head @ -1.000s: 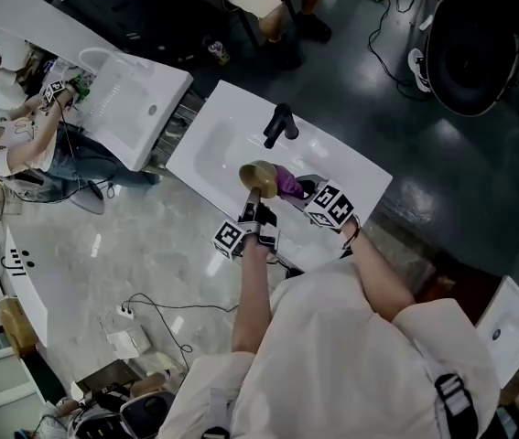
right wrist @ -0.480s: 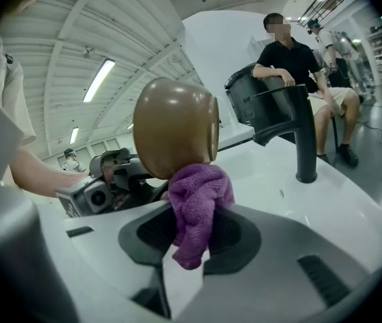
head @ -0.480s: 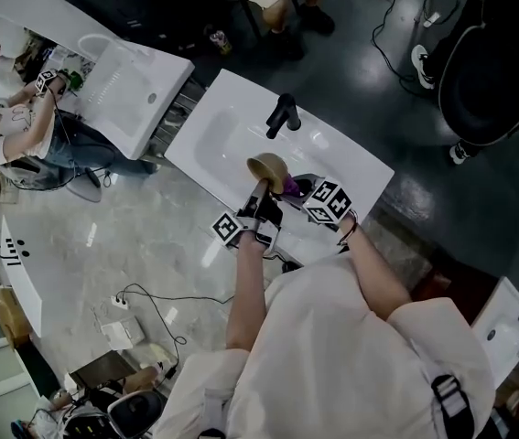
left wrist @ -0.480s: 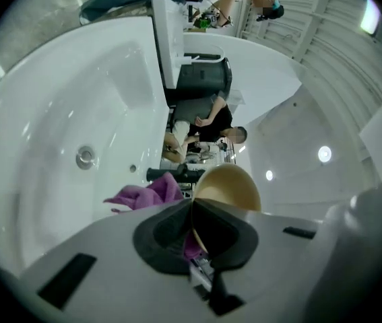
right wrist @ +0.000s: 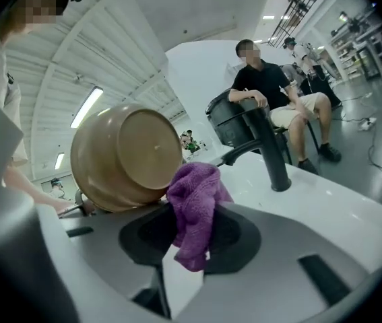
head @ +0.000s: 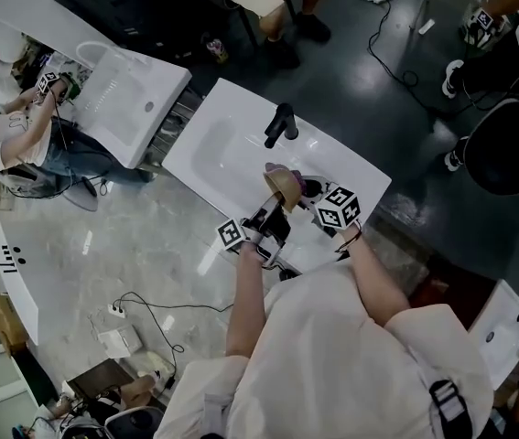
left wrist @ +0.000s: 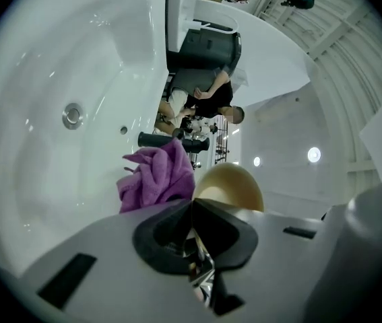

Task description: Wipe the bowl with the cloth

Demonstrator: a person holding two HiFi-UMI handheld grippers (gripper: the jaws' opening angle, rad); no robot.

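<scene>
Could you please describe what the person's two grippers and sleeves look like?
Both the left gripper and right gripper have pale grey bodies, black around the jaws, and each carries a white cube printed with black square markers. The person wears a short-sleeved white shirt.

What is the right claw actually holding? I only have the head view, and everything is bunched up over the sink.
Observer: The right claw is shut on the purple cloth. A fold of it hangs down between the jaws.
Operator: Is it on the bowl?
Observer: It looks to touch the bowl on the outer wall, low near the base. The bowl's underside faces the right gripper view.
Operator: And the left grip?
Observer: The left claw is shut on the bowl's rim and holds it tipped on its side over the sink.
</scene>
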